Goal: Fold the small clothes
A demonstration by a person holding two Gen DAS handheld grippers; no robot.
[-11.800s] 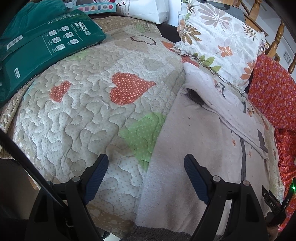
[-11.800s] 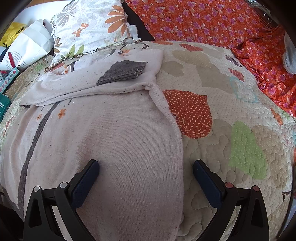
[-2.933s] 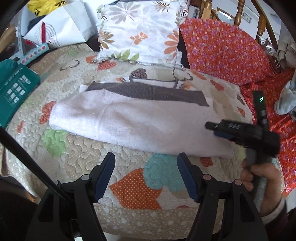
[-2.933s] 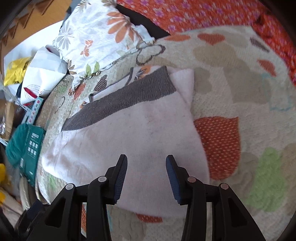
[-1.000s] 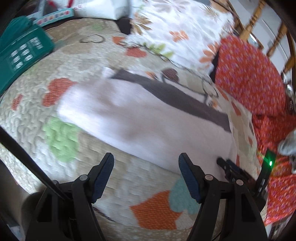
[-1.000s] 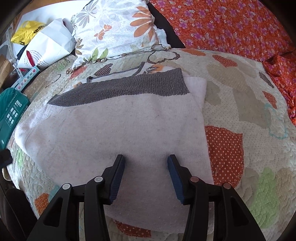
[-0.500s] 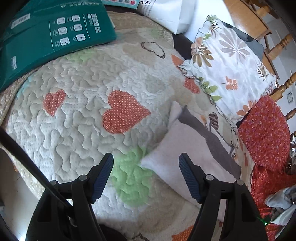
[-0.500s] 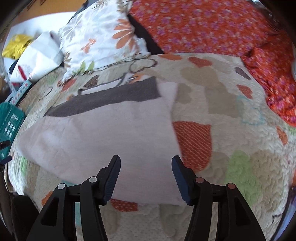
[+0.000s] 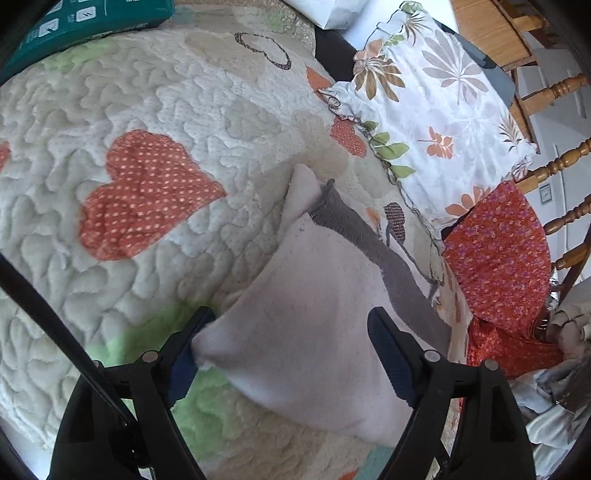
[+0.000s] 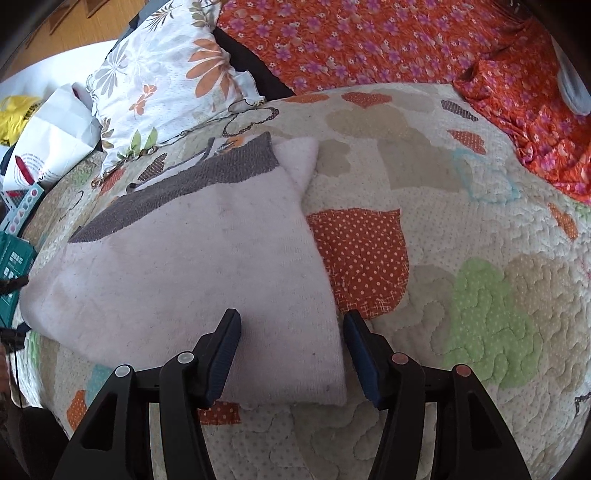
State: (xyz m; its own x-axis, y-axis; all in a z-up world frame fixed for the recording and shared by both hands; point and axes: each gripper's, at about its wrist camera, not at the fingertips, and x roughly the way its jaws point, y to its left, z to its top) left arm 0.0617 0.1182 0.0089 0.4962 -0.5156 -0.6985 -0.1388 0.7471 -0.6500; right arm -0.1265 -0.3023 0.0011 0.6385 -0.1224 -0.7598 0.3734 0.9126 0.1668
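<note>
One folded garment (image 10: pixel 192 266), pale pink with a grey band (image 10: pixel 177 188) along its far edge, lies flat on the quilted bedspread (image 10: pixel 480 206), which is patched with hearts in orange, green and beige. The left tool (image 9: pixel 288 350) sits at the garment's left end with its two blue-padded fingers spread wide apart; that end's corner touches the inner face of the left finger, while the right finger rests over the cloth, and nothing is pinched between them. The right tool (image 10: pixel 291 336) stands at the garment's right near corner, its two fingers also apart, one over the pink cloth and the other just past the cloth's right edge, above the quilt beside a dotted orange heart (image 10: pixel 362 254). Beyond the garment one floral pillow (image 10: pixel 162 74) in white with orange and grey leaves leans at the head of the bed, and next to it lies orange flowered fabric (image 10: pixel 369 40). Off to the left side are one white paper bag (image 10: pixel 51 136), whose contents cannot be seen, and one teal package (image 9: pixel 92 18) printed with small white icons. In the left wrist view, turned wooden spindles (image 9: pixel 554 162) show behind the pillow.
</note>
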